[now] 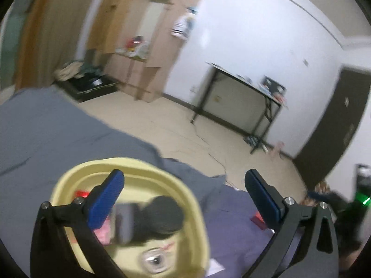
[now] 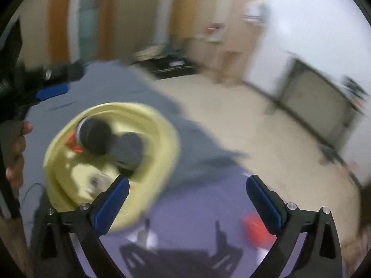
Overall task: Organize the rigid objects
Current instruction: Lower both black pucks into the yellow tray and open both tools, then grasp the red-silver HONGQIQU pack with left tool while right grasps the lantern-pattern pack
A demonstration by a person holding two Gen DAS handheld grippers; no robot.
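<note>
A pale yellow tub (image 1: 129,166) sits on a grey-purple cloth. It holds a dark cylinder (image 1: 162,217), a red item (image 1: 81,194) and a small clear round piece (image 1: 154,258). My left gripper (image 1: 185,199) is open above the tub's right rim, its left finger over the tub. In the right wrist view the tub (image 2: 162,125) lies left of centre, blurred, with the dark cylinder (image 2: 95,136) inside. My right gripper (image 2: 187,199) is open and empty, to the right of the tub. A small red object (image 2: 255,229) lies on the cloth by its right finger, and shows in the left view (image 1: 258,220).
The cloth-covered surface (image 1: 46,139) ends at a beige floor (image 1: 208,129). A black-framed table (image 1: 243,92) stands against the white wall, wooden cabinets (image 1: 150,34) behind. The left gripper (image 2: 51,91) and a hand (image 2: 16,153) show at the right view's left edge.
</note>
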